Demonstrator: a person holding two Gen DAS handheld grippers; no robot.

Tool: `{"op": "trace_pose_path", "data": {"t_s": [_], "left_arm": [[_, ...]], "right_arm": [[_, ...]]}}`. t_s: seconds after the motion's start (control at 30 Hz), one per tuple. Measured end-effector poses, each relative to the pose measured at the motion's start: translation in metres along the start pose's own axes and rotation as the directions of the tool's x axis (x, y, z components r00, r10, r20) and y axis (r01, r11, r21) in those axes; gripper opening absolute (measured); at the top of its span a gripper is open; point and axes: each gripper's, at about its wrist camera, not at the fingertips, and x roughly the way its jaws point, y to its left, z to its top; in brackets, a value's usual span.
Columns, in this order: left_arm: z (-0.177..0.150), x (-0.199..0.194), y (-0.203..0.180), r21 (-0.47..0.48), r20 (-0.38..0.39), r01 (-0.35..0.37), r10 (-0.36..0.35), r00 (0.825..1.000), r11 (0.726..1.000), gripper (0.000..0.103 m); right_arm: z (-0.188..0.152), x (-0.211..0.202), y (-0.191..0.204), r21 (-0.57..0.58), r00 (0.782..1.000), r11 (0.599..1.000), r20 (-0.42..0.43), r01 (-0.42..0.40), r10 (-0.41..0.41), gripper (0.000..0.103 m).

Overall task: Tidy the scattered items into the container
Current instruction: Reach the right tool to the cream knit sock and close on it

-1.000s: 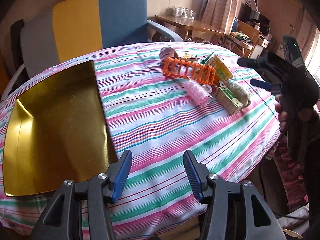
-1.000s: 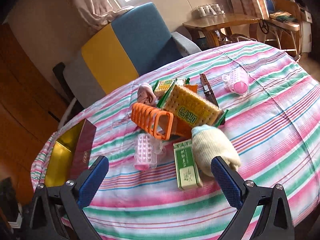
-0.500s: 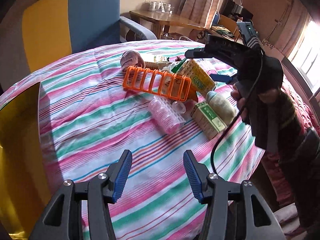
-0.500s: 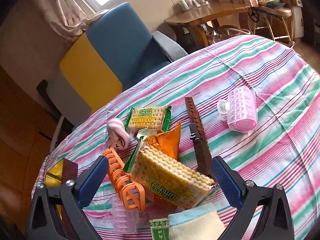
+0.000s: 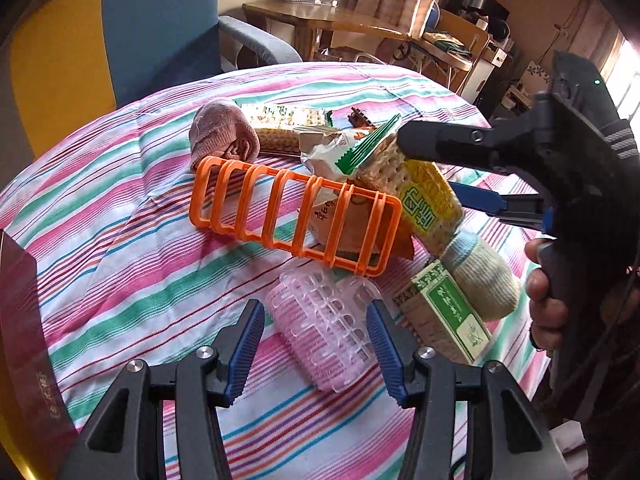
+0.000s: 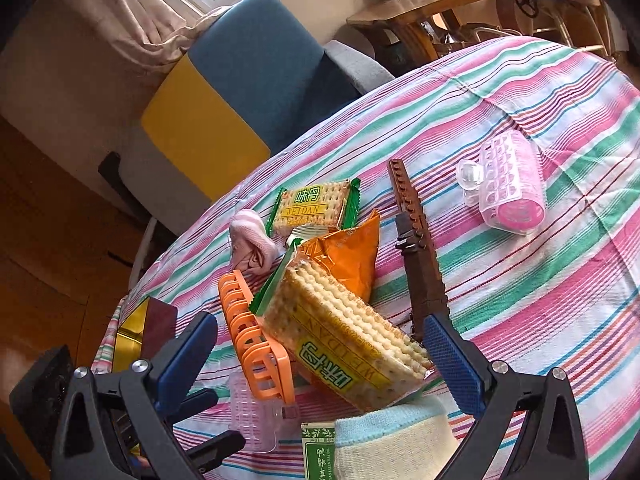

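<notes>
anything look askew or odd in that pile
Yes: the cracker pack sits tilted, propped on the orange rack and orange bag instead of lying flat. One pink roller lies apart from the heap.

Stuff's all heaped on the striped cloth: orange plastic rack on its side, cracker pack leaning on it, pink hair roller lying nearest, green box and cream sock to the right. Gold-lined container sits far left.
</notes>
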Motion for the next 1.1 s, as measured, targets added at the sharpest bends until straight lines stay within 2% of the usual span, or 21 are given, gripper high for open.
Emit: {"op": "trace_pose_path", "data": {"t_s": [0.03, 0.17, 0.4, 0.57, 0.67, 0.77, 0.93, 1.1], "left_arm": [[0.001, 0.005, 0.000, 0.001, -0.010, -0.006, 0.006, 1.000, 1.000, 0.054], [0.000, 0.007, 0.009, -0.040, -0.003, 0.046, -0.046, 0.999, 0.998, 0.055], [-0.025, -0.002, 0.029, -0.136, 0.003, 0.121, -0.122, 0.993, 0.983, 0.055], [-0.051, -0.016, 0.025, -0.133, -0.007, 0.128, -0.130, 0.991, 0.983, 0.054], [-0.071, -0.025, 0.021, -0.116, -0.014, 0.112, -0.114, 0.993, 0.987, 0.049], [-0.092, -0.036, 0.018, -0.101, -0.013, 0.100, -0.101, 0.995, 0.990, 0.049], [-0.104, -0.050, 0.020, -0.113, 0.009, 0.092, -0.092, 0.996, 0.989, 0.049], [-0.094, -0.059, 0.022, -0.106, 0.047, 0.085, -0.081, 0.996, 0.991, 0.054]], "right_arm": [[0.000, -0.001, 0.000, 0.002, 1.000, 1.000, 0.001, -0.004, 0.004, 0.103], [-0.001, -0.001, 0.001, 0.001, 1.000, 1.000, 0.001, -0.013, 0.013, 0.103], [-0.010, 0.001, 0.013, -0.031, 0.997, 0.998, -0.047, -0.059, 0.057, 0.103], [-0.027, 0.005, 0.025, -0.047, 0.992, 0.995, -0.099, -0.084, 0.079, 0.103], [-0.039, 0.002, 0.029, -0.046, 0.992, 0.996, -0.102, -0.083, 0.078, 0.103], [-0.048, -0.007, 0.030, -0.041, 0.992, 0.996, -0.096, -0.081, 0.076, 0.103], [-0.058, -0.034, 0.029, -0.032, 0.997, 0.998, -0.054, -0.057, 0.055, 0.103], [-0.070, -0.067, 0.021, -0.036, 1.000, 0.999, -0.002, 0.007, -0.007, 0.103]]}}
